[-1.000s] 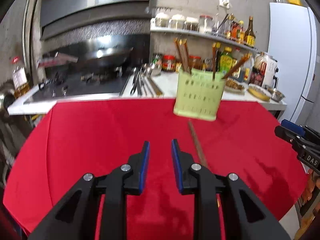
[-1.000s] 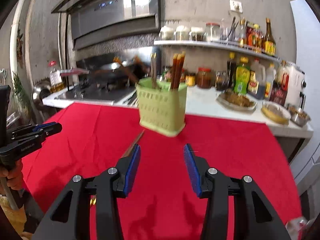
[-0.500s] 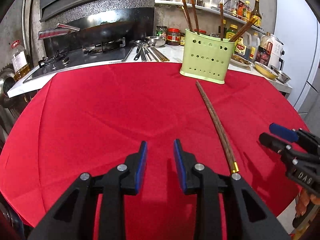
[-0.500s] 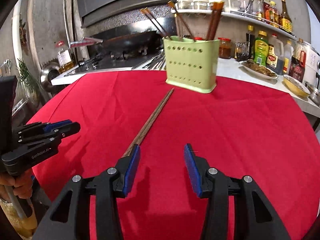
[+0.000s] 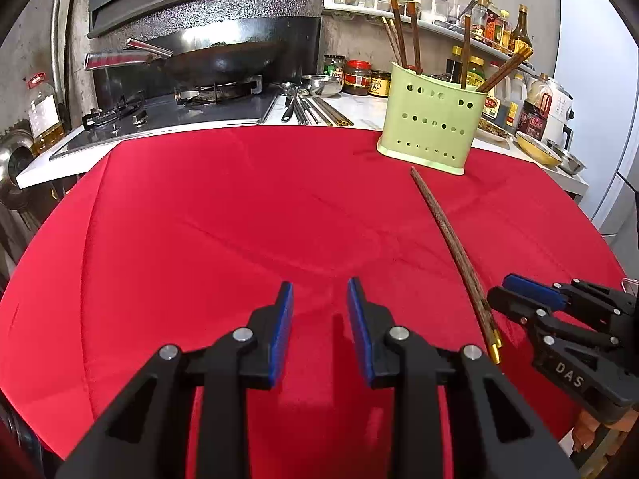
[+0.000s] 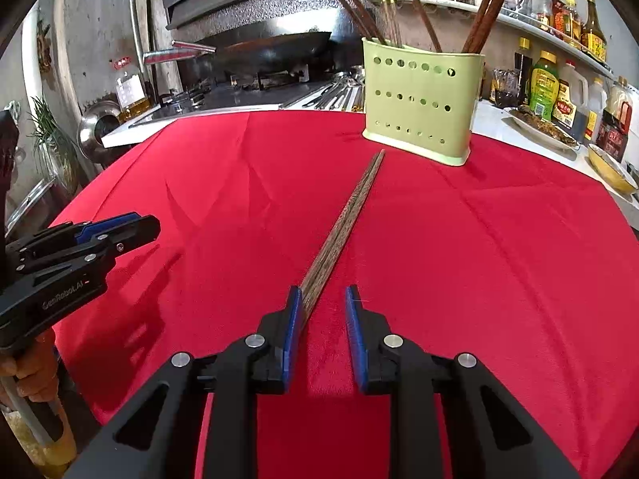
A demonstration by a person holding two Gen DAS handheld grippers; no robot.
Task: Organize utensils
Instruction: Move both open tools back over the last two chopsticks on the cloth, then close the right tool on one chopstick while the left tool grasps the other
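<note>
A pair of long brown chopsticks [image 6: 345,215] lies side by side on the red tablecloth [image 6: 499,247], tips toward a pale green perforated holder [image 6: 419,97] with several chopsticks standing in it. My right gripper [image 6: 321,299] is open and low over the chopsticks' near end, which passes between its fingers. In the left wrist view the chopsticks [image 5: 451,239] lie to the right, the holder [image 5: 429,127] stands at the far right, and the right gripper [image 5: 509,293] sits at their gold-capped end. My left gripper [image 5: 319,295] is open and empty over bare cloth.
Behind the table is a counter with a gas stove and wok [image 5: 215,56], loose metal utensils [image 5: 307,109], jars, sauce bottles [image 6: 543,84] and bowls [image 5: 537,151]. A white fridge [image 5: 595,92] stands at the right. The left gripper also shows at the right wrist view's left edge [image 6: 131,229].
Both grippers have come down and back toward the table's near side. My right gripper has narrowed and moved left, so the chopsticks' near end now lies between its fingers.
</note>
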